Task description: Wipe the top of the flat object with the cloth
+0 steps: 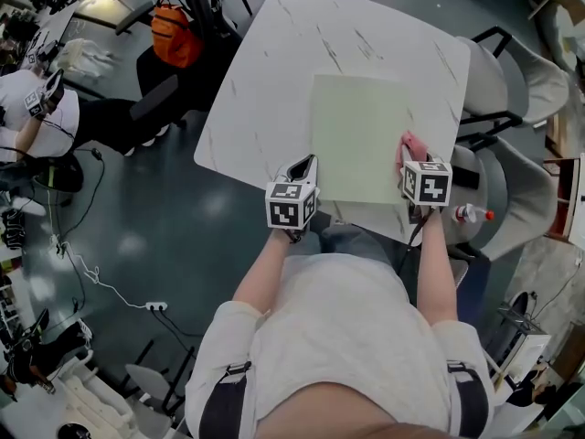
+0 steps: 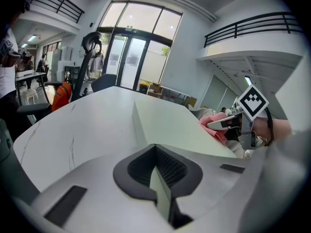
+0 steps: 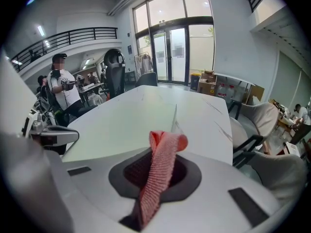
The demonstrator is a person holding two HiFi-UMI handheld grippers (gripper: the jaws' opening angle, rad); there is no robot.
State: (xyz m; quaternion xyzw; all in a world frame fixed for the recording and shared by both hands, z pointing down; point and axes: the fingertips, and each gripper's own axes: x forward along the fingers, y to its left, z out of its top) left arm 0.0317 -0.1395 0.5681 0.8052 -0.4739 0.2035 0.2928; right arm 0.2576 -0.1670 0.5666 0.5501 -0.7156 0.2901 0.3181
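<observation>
The flat sheet [image 1: 356,135], pale green and thin, lies flat on the table [image 1: 274,80] and stretches straight ahead of both pairs of jaws. Its near edge is just in front of them and its far edge is well beyond. The pink cloth [image 1: 411,144] sits at the sheet's right edge, right at the tips of the right gripper [image 1: 407,158]. In the right gripper view those jaws [image 3: 158,171] are clamped on the cloth [image 3: 163,164], which sticks out ahead of them as a short folded loop above the sheet [image 3: 121,125]. The left gripper [image 1: 302,167] is at the near left corner. In its own view the jaws [image 2: 158,171] are closed on a thin pale-green edge that looks like that corner of the sheet [image 2: 170,125], so this hand seems to be the anchor. The wipe looks about to begin, with the cloth at the rim and the whole top not yet covered. To do it well, tip the right jaws down so that only the cloth loop touches the surface, not the hard tips. Press lightly and draw long overlapping strokes out ahead of the jaws, working from the right edge across toward the left jaws. The table looks smooth, so the sheet may slide or buckle unless the left clamp holds firm and low. Only a little cloth shows past the jaws, so it could snag or pull free on the sheet's edge.
</observation>
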